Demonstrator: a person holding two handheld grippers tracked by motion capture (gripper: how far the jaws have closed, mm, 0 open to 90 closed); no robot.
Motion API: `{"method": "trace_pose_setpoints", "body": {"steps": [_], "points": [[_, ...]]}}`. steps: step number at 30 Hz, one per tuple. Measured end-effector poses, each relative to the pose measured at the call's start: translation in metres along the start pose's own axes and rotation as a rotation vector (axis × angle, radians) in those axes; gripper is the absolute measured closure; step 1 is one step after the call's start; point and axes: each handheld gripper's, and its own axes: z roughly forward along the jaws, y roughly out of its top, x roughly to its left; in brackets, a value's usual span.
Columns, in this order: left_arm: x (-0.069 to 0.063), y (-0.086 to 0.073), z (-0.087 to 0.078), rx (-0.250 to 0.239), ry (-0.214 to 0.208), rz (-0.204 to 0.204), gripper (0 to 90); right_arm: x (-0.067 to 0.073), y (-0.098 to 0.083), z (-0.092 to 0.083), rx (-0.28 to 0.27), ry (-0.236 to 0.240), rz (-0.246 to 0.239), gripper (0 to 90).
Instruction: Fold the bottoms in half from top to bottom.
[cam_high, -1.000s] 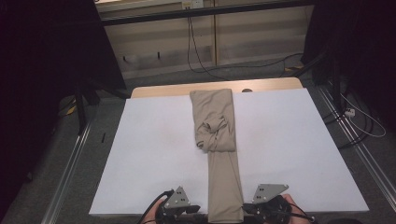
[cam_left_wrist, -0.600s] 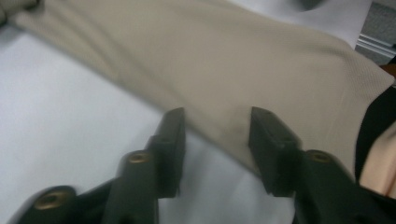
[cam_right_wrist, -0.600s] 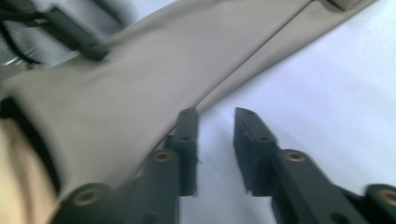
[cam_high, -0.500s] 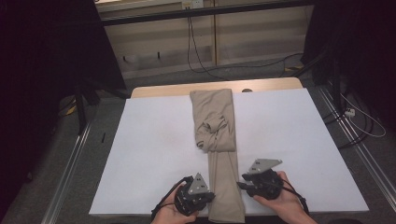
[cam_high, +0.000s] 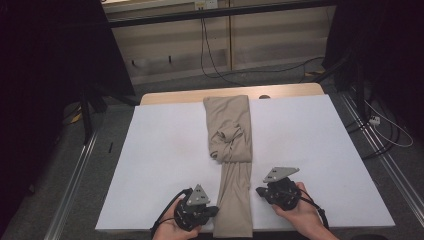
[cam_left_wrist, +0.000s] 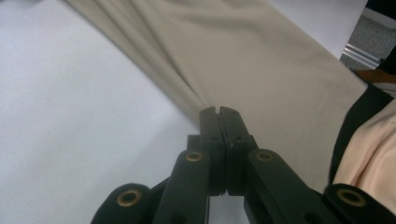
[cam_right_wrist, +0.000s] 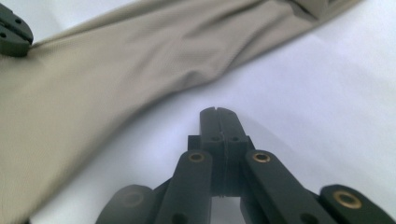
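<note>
Black jaws of the left gripper (cam_left_wrist: 219, 112) stand pressed together, their tips at the edge of the beige trousers (cam_left_wrist: 261, 60), where the cloth gathers into folds that run off toward ten o'clock; whether a pinch of fabric sits between the pads cannot be told. In the high view this left gripper (cam_high: 212, 210) lies at seven o'clock on the white table sheet (cam_high: 165, 150), its tips touching the left edge of the trouser leg. The right gripper (cam_right_wrist: 218, 114) is also fully closed, with nothing between its jaws; it rests over bare white sheet (cam_right_wrist: 303, 84), just beside the cloth. From above, the right gripper (cam_high: 260, 191) sits at five o'clock, close to the leg's right edge. Both jaw pairs have just been closing.

The trousers (cam_high: 230, 135) lie in a long strip down the middle of the sheet, from twelve o'clock to six o'clock. Midway along, the cloth is bunched into a crumpled knot. A wooden table edge (cam_high: 280, 91) shows at twelve o'clock beyond the sheet.
</note>
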Motion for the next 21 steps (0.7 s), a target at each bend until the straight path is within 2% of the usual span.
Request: {"method": "trace_pose_setpoints", "body": {"steps": [2, 3, 4, 5, 7, 8, 9, 11, 13, 15, 16, 19, 20, 21], "points": [[0.0, 0.0, 0.0, 0.01, -0.037, -0.026, 83.7, -0.002, -0.002, -0.004, 0.001, 0.006, 0.016, 90.0], [0.0, 0.0, 0.0, 0.009, -0.03, -0.023, 79.1, -0.003, -0.002, -0.006, -0.014, 0.01, 0.026, 90.0], [0.0, 0.002, -0.001, 0.013, -0.005, -0.011, 69.7, -0.005, 0.0, -0.007, -0.037, 0.017, 0.034, 88.3], [0.003, 0.005, -0.001, -0.003, 0.006, -0.017, 61.6, -0.008, 0.004, -0.008, -0.057, 0.015, 0.033, 82.2], [0.014, 0.015, -0.002, -0.037, 0.036, -0.022, 55.2, -0.017, 0.016, -0.007, -0.101, 0.013, 0.023, 78.0], [0.021, 0.022, -0.002, -0.057, 0.073, -0.014, 52.3, -0.023, 0.024, -0.005, -0.112, 0.01, 0.018, 76.5], [0.03, 0.03, -0.001, -0.082, 0.104, -0.015, 50.6, -0.029, 0.032, -0.002, -0.126, -0.003, 0.023, 76.4], [0.052, 0.048, 0.003, -0.131, 0.136, -0.035, 51.8, -0.045, 0.049, 0.006, -0.153, -0.003, 0.045, 74.5], [0.073, 0.066, 0.011, -0.154, 0.169, -0.06, 52.3, -0.058, 0.067, 0.016, -0.178, -0.031, 0.052, 74.3], [0.091, 0.082, 0.021, -0.19, 0.205, -0.076, 53.8, -0.071, 0.081, 0.029, -0.183, -0.049, 0.08, 73.3], [0.099, 0.089, 0.026, -0.204, 0.212, -0.07, 53.9, -0.077, 0.087, 0.036, -0.175, -0.058, 0.089, 72.7], [0.116, 0.106, 0.042, -0.203, 0.224, -0.107, 52.0, -0.091, 0.101, 0.056, -0.155, -0.085, 0.118, 72.7], [0.119, 0.109, 0.047, -0.212, 0.228, -0.107, 51.5, -0.095, 0.104, 0.061, -0.155, -0.097, 0.122, 72.4], [0.122, 0.112, 0.052, -0.196, 0.233, -0.106, 51.1, -0.098, 0.106, 0.065, -0.15, -0.09, 0.136, 71.0]]}}
